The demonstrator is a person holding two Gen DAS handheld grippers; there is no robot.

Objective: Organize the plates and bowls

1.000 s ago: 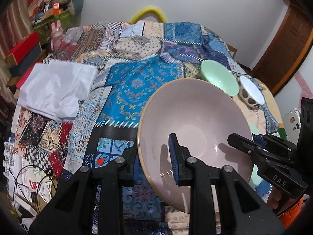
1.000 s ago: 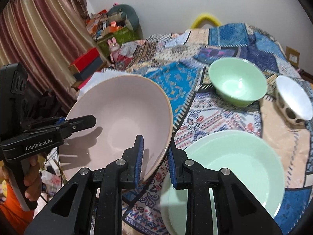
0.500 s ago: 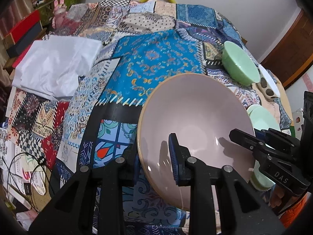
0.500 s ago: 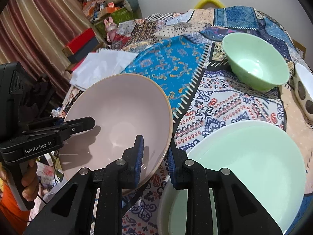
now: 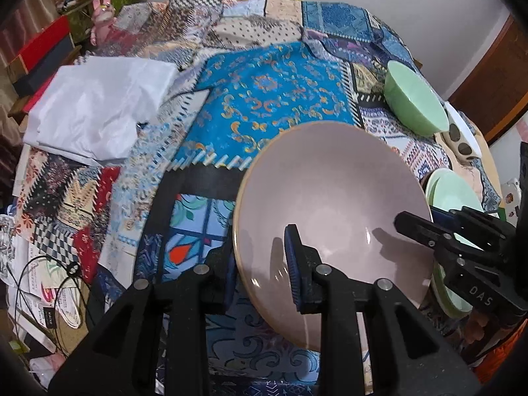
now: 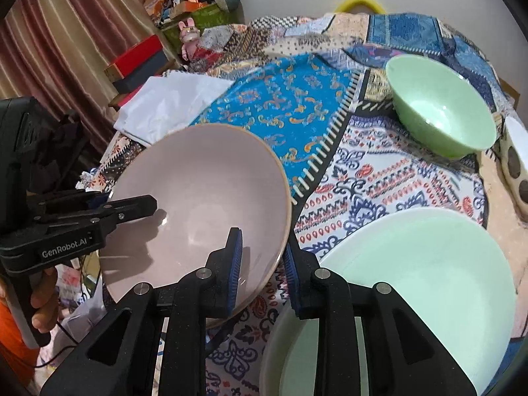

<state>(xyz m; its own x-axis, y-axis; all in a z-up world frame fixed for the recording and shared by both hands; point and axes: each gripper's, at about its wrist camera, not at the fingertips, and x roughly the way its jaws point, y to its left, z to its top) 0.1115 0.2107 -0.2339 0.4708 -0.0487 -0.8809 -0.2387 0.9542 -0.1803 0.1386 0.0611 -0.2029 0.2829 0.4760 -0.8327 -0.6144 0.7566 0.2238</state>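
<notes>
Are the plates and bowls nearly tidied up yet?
Not yet. Nothing looks sorted so far. Both hand-held grippers, left and right, pinch the pink bowl by opposite rims. The green plate, green bowl and spotted white bowl sit separately on the patchwork cloth.

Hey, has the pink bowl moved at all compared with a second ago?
Yes. The pink bowl has come down toward the patchwork cloth: in the right wrist view the green plate beside it looms larger and nearer.

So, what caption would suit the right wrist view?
Two tools grip a pink bowl beside a green plate.
</notes>
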